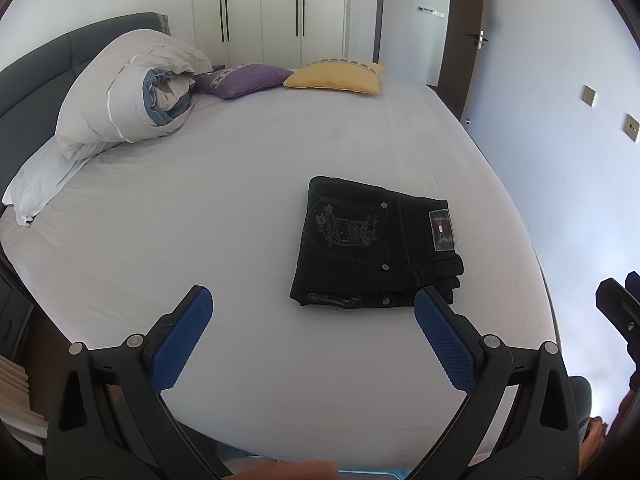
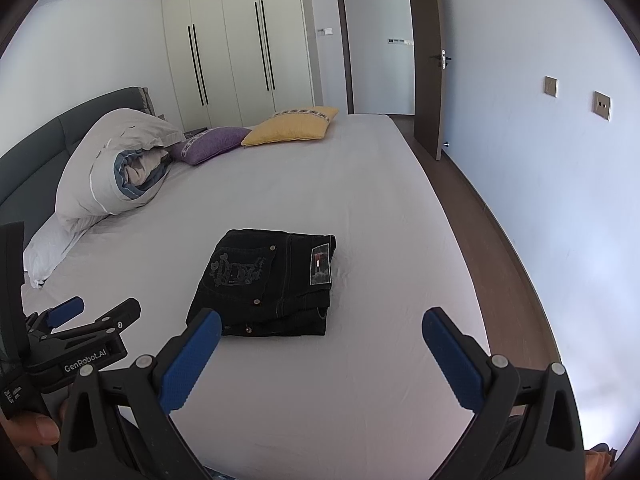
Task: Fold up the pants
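Pants (image 1: pixel 376 242) sit folded into a compact black stack on the bed (image 1: pixel 240 200), toward its right side. We've got the left gripper (image 1: pixel 312 300) spread wide and empty just short of them, and the right gripper (image 2: pixel 322 322) likewise. Honestly the only risk: a finger catching the top layer and dragging the fold open.

At the lower left of the right wrist view we read "GenRobot.AI" in white on the black body of the left gripper (image 2: pixel 94 312). On the folded jeans (image 1: pixel 372 244), the back-pocket embroidery shows a large "D"; the waistband patch is illegible.
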A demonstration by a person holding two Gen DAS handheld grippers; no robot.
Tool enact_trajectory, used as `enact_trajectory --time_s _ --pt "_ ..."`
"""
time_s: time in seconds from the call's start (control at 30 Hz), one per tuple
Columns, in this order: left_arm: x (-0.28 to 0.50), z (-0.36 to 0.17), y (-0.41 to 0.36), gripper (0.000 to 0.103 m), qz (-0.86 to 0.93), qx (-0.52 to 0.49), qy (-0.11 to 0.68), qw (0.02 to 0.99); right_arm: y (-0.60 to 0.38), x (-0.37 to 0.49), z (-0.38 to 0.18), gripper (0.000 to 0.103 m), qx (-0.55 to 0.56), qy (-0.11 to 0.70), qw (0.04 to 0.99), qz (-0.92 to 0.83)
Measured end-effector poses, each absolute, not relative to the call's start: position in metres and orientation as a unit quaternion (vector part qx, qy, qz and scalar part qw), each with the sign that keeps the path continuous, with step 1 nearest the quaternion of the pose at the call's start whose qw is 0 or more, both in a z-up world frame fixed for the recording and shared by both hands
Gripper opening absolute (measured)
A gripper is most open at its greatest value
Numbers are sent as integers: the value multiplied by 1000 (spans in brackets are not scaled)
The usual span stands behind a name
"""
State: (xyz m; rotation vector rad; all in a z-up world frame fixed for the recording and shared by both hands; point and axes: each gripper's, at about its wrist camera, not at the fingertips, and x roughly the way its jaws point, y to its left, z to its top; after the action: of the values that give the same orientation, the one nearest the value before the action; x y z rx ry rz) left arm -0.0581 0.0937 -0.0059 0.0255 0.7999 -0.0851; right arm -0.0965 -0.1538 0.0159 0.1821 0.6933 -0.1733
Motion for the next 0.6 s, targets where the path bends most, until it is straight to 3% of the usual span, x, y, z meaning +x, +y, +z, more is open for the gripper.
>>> enact_trajectory --time_s 0.6 --pt "-57 -10 95 103 -43 12 390 920 -154 -95 12 103 88 343 931 -83"
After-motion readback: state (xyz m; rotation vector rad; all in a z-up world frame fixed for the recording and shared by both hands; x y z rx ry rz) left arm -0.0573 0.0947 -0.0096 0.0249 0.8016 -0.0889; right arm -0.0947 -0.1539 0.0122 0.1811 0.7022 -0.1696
